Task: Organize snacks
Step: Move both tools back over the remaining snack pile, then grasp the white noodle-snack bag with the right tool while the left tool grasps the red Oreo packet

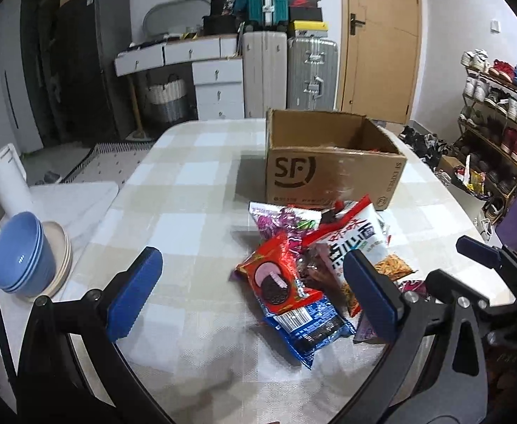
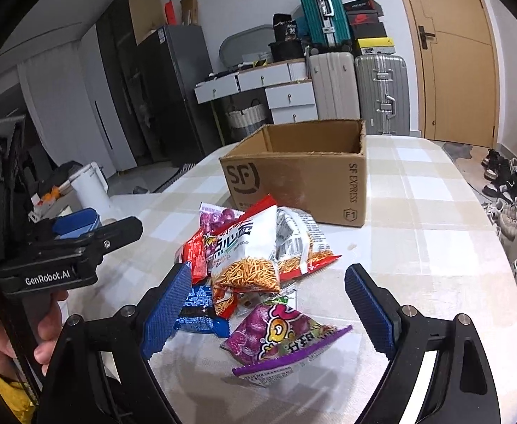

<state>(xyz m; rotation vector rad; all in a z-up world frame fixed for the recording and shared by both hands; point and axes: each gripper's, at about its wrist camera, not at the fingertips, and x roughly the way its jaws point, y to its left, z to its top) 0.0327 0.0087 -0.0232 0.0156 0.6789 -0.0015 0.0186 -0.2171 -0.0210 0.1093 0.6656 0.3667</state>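
Here, reading left to right: stacked bowls [image 1: 22,251] at the desk's [image 1: 188,190] left edge, then the left gripper [image 1: 251,293], jaws spread wide and holding nothing, over the red cookie pack [image 1: 279,275] and the blue pack [image 1: 311,328] under it. Next comes the snack pile, with the white noodle bag [image 2: 248,251] on top and the purple bag [image 2: 279,335] nearest — the right gripper [image 2: 269,304] hangs open above that one, also empty. The open box [image 2: 304,176] stands just behind the pile.

The step looks like a first pick. Best take a loose, top-lying bag by a crimped edge, lift clear of its neighbours, and lower it well inside the box — not drop it on the rim.

The box floor is hidden, so whether anything lies in it is unclear. Packs beneath the pile are only partly seen.
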